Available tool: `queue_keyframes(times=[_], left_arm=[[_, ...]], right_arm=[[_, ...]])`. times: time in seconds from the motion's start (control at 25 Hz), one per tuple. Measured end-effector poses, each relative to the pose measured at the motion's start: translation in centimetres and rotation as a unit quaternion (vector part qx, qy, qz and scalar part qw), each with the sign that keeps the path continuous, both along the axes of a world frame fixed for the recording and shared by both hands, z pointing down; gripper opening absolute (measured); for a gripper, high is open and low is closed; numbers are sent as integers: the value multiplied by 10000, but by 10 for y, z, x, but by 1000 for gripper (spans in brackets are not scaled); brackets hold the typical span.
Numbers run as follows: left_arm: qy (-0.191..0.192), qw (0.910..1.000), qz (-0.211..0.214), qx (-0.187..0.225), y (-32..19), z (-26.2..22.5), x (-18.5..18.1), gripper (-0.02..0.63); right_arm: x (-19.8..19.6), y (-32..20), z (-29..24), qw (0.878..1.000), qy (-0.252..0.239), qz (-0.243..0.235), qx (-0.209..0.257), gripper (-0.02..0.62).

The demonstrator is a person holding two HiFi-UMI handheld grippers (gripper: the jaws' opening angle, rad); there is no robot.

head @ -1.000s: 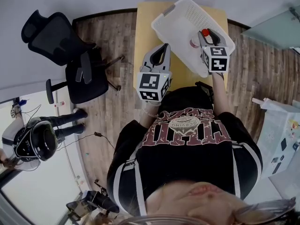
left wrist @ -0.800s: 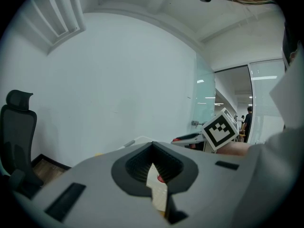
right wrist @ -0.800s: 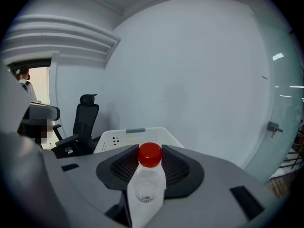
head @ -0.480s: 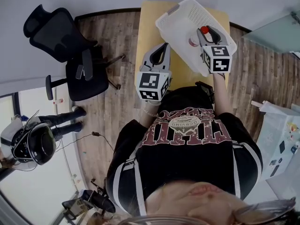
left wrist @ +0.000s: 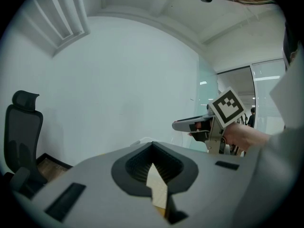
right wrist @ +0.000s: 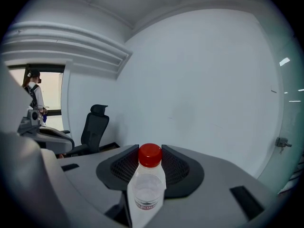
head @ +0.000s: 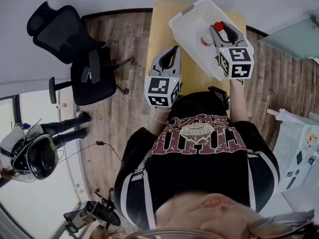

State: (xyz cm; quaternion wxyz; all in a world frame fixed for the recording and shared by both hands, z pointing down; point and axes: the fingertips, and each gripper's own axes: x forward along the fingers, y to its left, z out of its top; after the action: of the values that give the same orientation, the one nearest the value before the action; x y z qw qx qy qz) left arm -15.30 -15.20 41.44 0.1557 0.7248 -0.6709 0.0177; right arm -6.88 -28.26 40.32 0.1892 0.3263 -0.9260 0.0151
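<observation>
Well, bottle (right wrist: 148,184): clear, smooth plastic with rounded shoulders and a ribbed red cap (right wrist: 150,155); its label band carries reddish print too small to read.
Right gripper (head: 219,29): jaws clamped on the bottle's body just under the shoulder, cap pointing away from the person; arm stretched forward.
Bottle's place: in the head view, over the white basket (head: 189,19); whether it touches the basket cannot be told.
Basket: white plastic, perforated walls, rounded corners, lying askew on the pale wooden table (head: 159,29).
Left gripper (head: 174,50): jaws together, nothing between them, held nearer the body, above the table's near edge.
Marker cubes: black-and-white square patterns, one on each gripper.
Chair (head: 75,59): black office chair on the wood floor, left of the table.
</observation>
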Motion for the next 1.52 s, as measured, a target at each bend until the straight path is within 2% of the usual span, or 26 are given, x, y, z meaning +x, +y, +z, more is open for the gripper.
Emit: queue_keyframes(times=[0.52, 0.92, 1.28, 1.52], left_arm=[[34, 9998, -203, 45, 8, 1, -20, 44], [47, 9991, -420, 61, 22, -2, -29, 44], [84, 9981, -604, 65, 33, 1, -44, 44], [71, 9966, -814, 43, 46, -4, -41, 44]], right_arm=[[-29, 17, -43, 9983, -261, -430, 287, 156], [-49, 46, -88, 9916, -740, -955, 457, 155], [-77, 66, -101, 9862, -793, -1336, 568, 155], [-82, 86, -109, 9808, -858, -1663, 549, 153]])
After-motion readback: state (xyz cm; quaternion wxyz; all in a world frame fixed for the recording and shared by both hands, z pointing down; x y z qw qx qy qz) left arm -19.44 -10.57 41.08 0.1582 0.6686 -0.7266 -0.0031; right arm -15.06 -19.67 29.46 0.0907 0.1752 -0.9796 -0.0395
